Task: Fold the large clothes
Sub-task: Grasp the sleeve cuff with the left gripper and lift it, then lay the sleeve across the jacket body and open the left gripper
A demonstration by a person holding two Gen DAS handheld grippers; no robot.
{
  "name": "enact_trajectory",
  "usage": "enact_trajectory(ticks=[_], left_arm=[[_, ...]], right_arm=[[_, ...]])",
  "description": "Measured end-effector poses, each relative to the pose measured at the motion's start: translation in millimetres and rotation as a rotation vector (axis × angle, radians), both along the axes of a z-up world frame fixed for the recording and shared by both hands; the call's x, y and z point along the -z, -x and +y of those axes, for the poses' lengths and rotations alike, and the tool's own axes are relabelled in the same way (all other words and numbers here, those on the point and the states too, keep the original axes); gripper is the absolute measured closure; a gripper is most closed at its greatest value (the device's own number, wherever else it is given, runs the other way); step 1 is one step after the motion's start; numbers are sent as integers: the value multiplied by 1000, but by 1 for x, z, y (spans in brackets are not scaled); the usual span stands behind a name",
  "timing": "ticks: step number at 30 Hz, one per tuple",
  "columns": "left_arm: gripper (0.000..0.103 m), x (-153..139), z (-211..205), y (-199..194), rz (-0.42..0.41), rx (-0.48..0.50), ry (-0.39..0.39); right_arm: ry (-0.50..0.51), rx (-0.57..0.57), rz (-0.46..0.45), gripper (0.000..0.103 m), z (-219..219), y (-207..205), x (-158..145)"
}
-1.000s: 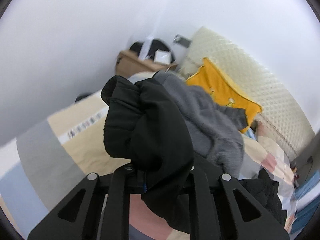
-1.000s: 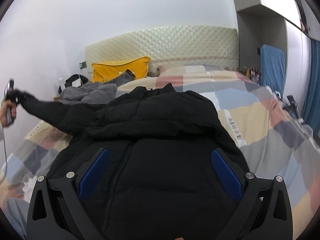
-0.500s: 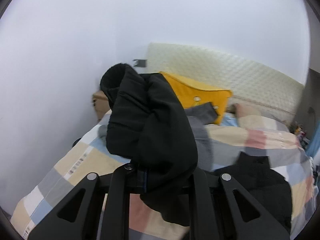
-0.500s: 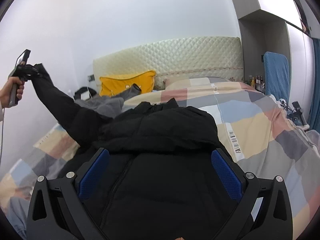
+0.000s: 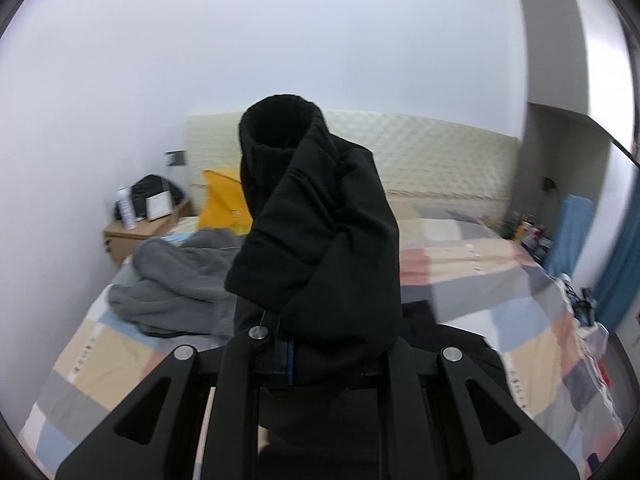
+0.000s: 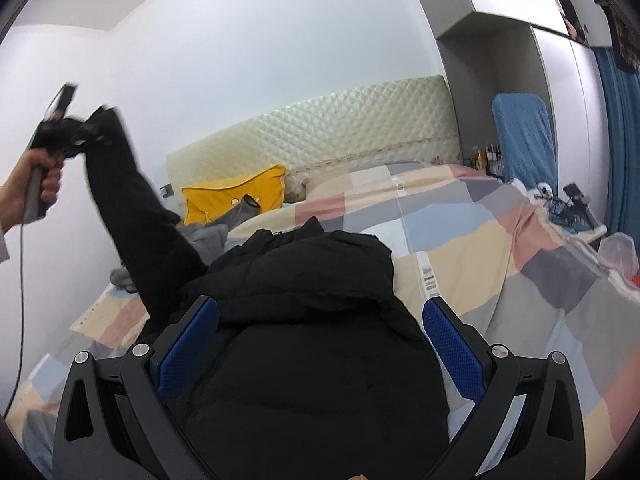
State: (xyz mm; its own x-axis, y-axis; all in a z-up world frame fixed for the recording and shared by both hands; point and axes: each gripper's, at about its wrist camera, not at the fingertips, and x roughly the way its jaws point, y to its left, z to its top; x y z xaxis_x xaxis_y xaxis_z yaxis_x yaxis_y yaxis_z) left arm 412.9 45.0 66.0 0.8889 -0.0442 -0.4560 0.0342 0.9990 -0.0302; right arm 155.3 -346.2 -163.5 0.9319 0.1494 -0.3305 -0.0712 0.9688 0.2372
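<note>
A black puffer jacket (image 6: 304, 320) lies on the patchwork bedspread (image 6: 500, 248). My left gripper (image 5: 320, 344) is shut on the jacket's sleeve (image 5: 316, 240) near the cuff and holds it high in the air. In the right wrist view the left gripper (image 6: 86, 132) is up at the left, with the sleeve (image 6: 136, 216) stretched down to the jacket body. My right gripper (image 6: 320, 336) is open, its blue-padded fingers (image 6: 452, 344) on either side of the jacket body, low over it.
A grey fleece garment (image 5: 176, 284) lies bunched at the bed's left. A yellow pillow (image 6: 236, 200) leans on the quilted headboard (image 6: 340, 136). A wooden nightstand (image 5: 136, 232) stands at the left wall. A wardrobe (image 6: 500, 80) and blue curtain (image 6: 620, 140) stand at the right.
My left gripper has lifted the sleeve higher and swung it to the right. The right gripper has stayed open over the jacket body.
</note>
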Motion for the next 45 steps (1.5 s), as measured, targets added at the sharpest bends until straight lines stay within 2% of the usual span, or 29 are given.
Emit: enact_trajectory(ticks=[5, 13, 16, 18, 21, 26, 34, 36, 37, 42, 45], left_arm=[[86, 16, -66, -9, 14, 79, -17], [86, 67, -172, -15, 90, 211, -21], [87, 93, -208, -16, 114, 265, -23], [87, 114, -224, -17, 142, 300, -4], [87, 151, -248, -24, 212, 333, 21], [87, 213, -287, -29, 283, 378, -25], [87, 276, -307, -40, 350, 397, -120], [87, 288, -312, -47, 382, 400, -176], [87, 291, -312, -49, 390, 400, -197], [86, 282, -306, -41, 378, 408, -157], [83, 275, -301, -31, 365, 428, -165]], right_arm=[[6, -7, -7, 0, -2, 3, 0], [-13, 8, -17, 0, -7, 5, 3], [-37, 25, -17, 0, -9, 6, 5], [-13, 35, -21, 0, -7, 8, 5], [-13, 44, -7, 0, -10, 5, 10], [-50, 46, 15, 0, -18, 0, 18], [-77, 46, 61, 0, -17, -10, 32], [-75, 47, 69, 0, -17, -13, 34], [-72, 48, 70, 0, -17, -14, 35], [-61, 50, 87, 0, -15, -16, 38], [-57, 55, 91, 0, -15, -15, 38]])
